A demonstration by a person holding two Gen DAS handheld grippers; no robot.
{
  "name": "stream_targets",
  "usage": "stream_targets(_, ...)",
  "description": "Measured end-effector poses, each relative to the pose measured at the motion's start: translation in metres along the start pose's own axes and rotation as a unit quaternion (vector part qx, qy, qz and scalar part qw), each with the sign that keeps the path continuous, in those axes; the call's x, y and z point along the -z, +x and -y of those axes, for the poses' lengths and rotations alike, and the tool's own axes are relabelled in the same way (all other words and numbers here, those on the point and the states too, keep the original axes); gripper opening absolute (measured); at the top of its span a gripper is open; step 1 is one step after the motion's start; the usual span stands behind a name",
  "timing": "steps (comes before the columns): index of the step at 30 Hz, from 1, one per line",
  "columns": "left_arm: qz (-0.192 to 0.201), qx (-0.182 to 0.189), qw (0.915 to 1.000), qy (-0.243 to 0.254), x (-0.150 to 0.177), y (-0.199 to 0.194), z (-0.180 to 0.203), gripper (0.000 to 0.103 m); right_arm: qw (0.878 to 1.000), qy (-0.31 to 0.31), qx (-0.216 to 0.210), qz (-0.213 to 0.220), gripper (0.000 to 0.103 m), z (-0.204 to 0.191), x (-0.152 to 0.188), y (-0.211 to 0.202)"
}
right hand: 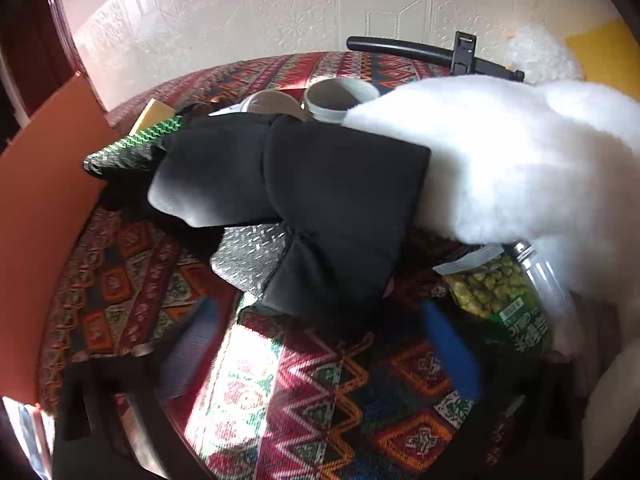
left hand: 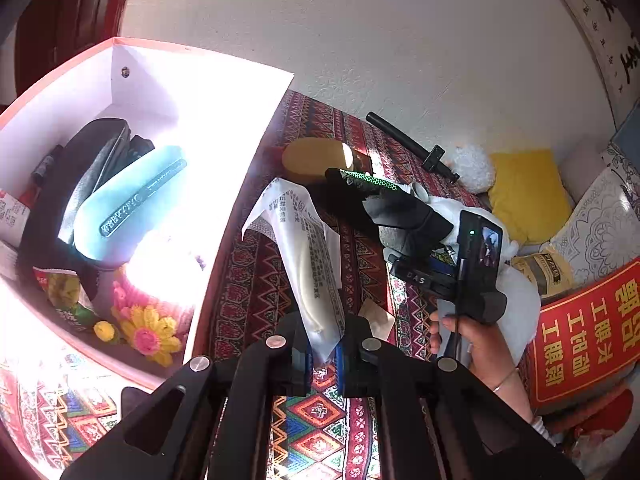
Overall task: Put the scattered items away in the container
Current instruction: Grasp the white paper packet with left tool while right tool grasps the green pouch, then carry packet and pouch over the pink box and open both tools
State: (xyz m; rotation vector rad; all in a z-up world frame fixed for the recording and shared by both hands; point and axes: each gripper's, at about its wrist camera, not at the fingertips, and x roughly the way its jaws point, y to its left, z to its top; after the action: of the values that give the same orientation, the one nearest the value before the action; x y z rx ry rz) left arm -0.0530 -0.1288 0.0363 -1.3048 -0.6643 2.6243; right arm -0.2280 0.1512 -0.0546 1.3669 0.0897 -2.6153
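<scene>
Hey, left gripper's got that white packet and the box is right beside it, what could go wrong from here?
1. The left gripper pinches the white packet only at its bottom edge, so the packet could swing or slip before reaching the box.
2. The box already holds a pale blue case and knitted flowers; the packet may land on top and stick out.
3. The open right gripper, aimed at the black cloth, might drag the white plush or the pea packet.

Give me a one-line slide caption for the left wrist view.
Left gripper shut on a white printed packet above the patterned cloth, beside the open box.
</scene>
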Motion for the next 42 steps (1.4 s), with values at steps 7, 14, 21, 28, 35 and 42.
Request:
stream_targets(7, 0.011, -0.007, 0.9998, -0.016, -0.004, -0.017, -0.026, 0.005, 0.995, -0.075, 0.05, 0.039, 0.101, -0.012, -0.008, 0.01)
stream_targets(14, 0.046, -0.001, 0.9989, -0.014, -0.01, -0.04, -0.021, 0.005, 0.995, -0.051, -0.076, -0.039, 0.07, -0.009, 0.013, -0.017)
stream_targets(21, 0.07, 0.01, 0.9975, -0.009, -0.012, -0.061, -0.016, 0.005, 0.955, 0.114, -0.262, -0.08, 0.069, 0.003, 0.045, -0.086)
stream_targets(28, 0.087, 0.01, 0.996, -0.018, -0.013, -0.077, -0.024, 0.005, 0.933, 0.132, -0.335, 0.005, 0.069, 0.002, 0.037, -0.169)
stream_targets(35, 0.147, -0.002, 0.989, -0.018, -0.024, -0.118, -0.029, 0.005, 0.935, 0.057, -0.295, 0.187, 0.069, -0.052, -0.001, -0.288)
stream_targets(42, 0.253, -0.049, 0.9663, 0.007, -0.059, -0.186, -0.046, 0.005, 0.883, -0.077, -0.259, 0.385, 0.07, -0.15, -0.01, -0.406)
